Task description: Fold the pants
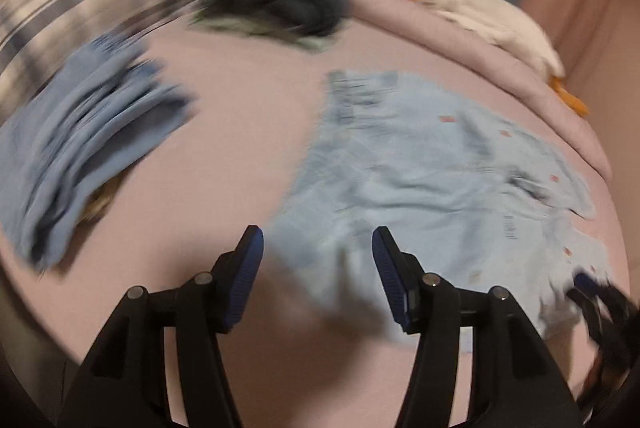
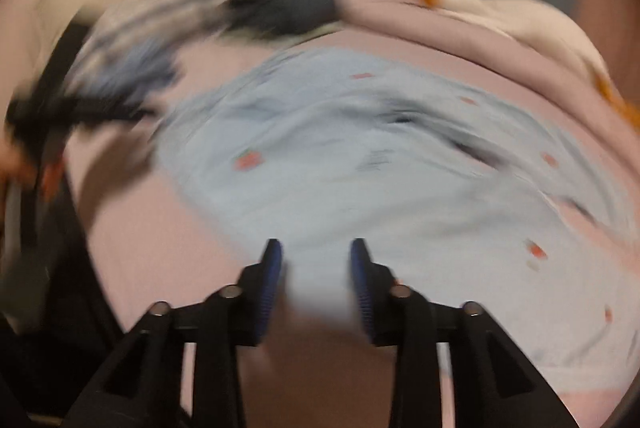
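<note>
The left gripper (image 1: 318, 248) stands with its jaws parted, nothing pinched between the blue pads; beneath the gap lies the near edge of the light blue pants (image 1: 432, 172) on the pink bedsheet (image 1: 248, 116). The right gripper (image 2: 316, 260) has its jaws parted less widely, with pale blue cloth blurred under the gap; whether the pads touch it cannot be told. In the left wrist view the pants, dotted with small red marks, spread from the centre toward three o'clock. A stack of folded blue garments (image 1: 92, 144) sits at nine o'clock, a dark bundle of clothing (image 1: 280, 4) at twelve, and a white plush goose (image 1: 500, 24) with orange feet at two.
</note>
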`<control>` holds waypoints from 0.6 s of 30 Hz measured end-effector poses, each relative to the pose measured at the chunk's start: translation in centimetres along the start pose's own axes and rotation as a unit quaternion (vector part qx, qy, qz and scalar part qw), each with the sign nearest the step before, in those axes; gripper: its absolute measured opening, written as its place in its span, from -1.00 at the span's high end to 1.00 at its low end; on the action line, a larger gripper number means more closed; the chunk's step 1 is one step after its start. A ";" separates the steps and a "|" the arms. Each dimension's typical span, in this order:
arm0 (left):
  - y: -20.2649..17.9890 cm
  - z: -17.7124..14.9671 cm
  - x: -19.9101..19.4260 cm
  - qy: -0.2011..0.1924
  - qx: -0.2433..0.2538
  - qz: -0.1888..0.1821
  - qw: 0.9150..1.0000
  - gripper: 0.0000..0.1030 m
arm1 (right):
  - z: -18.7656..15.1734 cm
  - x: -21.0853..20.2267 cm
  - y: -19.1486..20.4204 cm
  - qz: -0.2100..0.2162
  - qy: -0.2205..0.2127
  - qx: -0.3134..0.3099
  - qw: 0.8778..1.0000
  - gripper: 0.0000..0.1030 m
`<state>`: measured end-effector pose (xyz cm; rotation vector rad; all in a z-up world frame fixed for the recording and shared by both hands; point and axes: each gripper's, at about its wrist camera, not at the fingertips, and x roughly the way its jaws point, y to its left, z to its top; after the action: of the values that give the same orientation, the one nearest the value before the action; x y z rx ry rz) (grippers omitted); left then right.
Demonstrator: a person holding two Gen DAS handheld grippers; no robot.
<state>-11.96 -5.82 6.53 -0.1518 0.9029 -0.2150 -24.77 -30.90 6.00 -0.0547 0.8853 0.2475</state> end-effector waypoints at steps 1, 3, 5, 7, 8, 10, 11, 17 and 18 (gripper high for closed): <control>-1.7 0.3 0.7 0.000 0.023 -0.016 1.000 -0.10 | 0.2 -0.1 -1.7 -0.013 -0.001 0.026 1.000 0.20; -4.7 0.6 2.4 0.000 0.060 -0.043 0.997 -0.11 | 1.0 0.6 -5.3 -0.062 0.008 0.080 0.995 0.20; -7.1 0.5 4.9 0.016 0.092 -0.027 0.995 -0.09 | 1.3 1.6 -7.0 -0.045 0.014 0.113 0.993 0.20; -7.7 0.3 7.1 0.034 0.115 0.010 0.993 -0.07 | 1.1 3.2 -8.2 -0.056 0.029 0.119 0.991 0.20; -7.2 0.0 8.4 0.049 0.122 0.038 0.991 -0.08 | 0.5 4.1 -9.3 -0.088 0.055 0.110 0.988 0.20; -5.7 -0.1 8.4 0.035 0.113 0.025 0.993 -0.09 | -0.7 4.1 -11.0 -0.122 0.063 0.100 0.985 0.20; -5.0 0.0 8.3 0.032 0.113 0.029 0.993 -0.09 | -2.0 2.9 -13.1 -0.145 0.050 0.101 0.983 0.20; -4.4 0.9 8.5 0.045 0.111 0.021 0.993 -0.06 | -8.5 -6.0 -27.6 -0.271 0.049 0.293 0.916 0.10; -4.7 1.1 8.6 0.047 0.108 0.024 0.993 -0.10 | -9.2 -7.6 -29.1 -0.284 0.036 0.321 0.903 0.10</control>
<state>-6.48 -12.43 1.69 0.0810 0.9691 -0.2756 -29.46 -61.92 4.45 0.2937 0.9494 -0.6023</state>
